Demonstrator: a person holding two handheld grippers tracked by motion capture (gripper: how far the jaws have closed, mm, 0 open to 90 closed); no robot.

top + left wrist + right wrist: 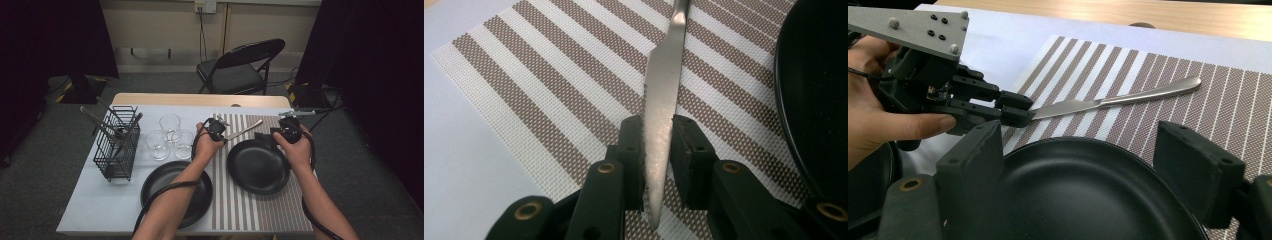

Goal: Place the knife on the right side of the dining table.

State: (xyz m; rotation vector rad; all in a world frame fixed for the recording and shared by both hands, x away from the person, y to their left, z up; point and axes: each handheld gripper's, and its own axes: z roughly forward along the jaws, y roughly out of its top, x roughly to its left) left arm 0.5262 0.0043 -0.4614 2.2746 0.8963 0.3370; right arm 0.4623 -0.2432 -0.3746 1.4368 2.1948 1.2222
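Note:
A silver table knife [245, 130] [661, 100] [1128, 97] lies out over the striped placemat [250, 210], its handle pointing to the far right. My left gripper [217, 131] [658, 145] [1015, 109] is shut on its blade, with a pad on each flat side. A black plate [258, 166] [1073, 200] [819, 100] rests on the placemat just right of the knife. My right gripper [280, 135] [1080, 170] hovers at the plate's far rim, open wide, one jaw to each side and nothing pinched.
A second black plate [175, 192] sits on the pale cloth at the front left. Three clear glasses [170, 135] stand behind it. A black wire rack [117, 145] with utensils is at the far left. A folding chair [240, 67] stands beyond the table.

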